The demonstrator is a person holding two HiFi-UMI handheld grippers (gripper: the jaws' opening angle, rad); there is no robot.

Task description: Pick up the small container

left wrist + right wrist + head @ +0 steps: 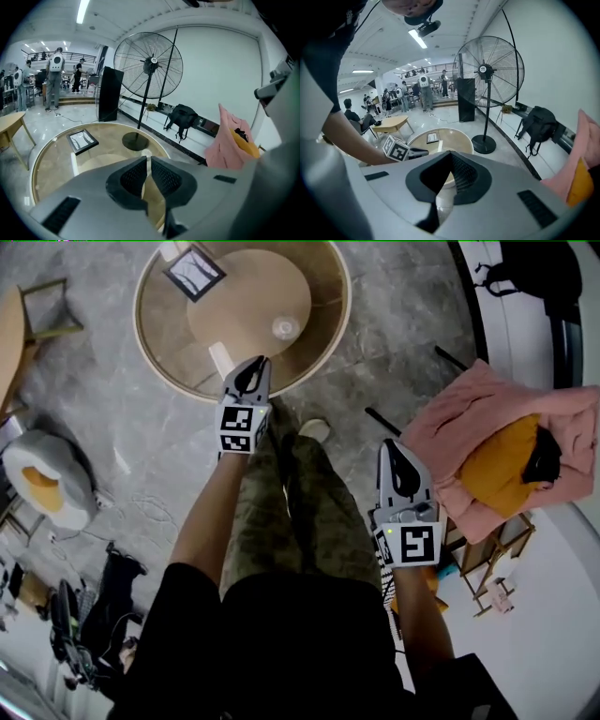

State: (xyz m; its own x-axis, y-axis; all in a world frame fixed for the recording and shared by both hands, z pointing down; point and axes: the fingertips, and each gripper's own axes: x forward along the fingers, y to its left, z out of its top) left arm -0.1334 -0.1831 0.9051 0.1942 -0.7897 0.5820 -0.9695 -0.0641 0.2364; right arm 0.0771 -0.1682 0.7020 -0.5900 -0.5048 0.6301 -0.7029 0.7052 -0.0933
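The small clear container [286, 329] stands on a round glass-topped table [159, 343] at the top of the head view. My left gripper [262, 362] reaches over the table's near rim, a short way short of the container, with its jaws shut and empty. In the left gripper view, the closed fingertips [147, 160] point across the table [56, 154], and a pale shape, probably the container [147, 153], peeks just above them. My right gripper [393, 444] hangs off the table above the floor, its jaws together with nothing in them.
On the table lie a framed picture [194, 273] and a white bar [221, 359]. A pedestal fan [147, 65] stands beyond the table and a black backpack [180, 117] lies by the wall. Pink and yellow cloths [487, 456] drape a rack at the right. An egg-shaped cushion [42, 479] lies on the left.
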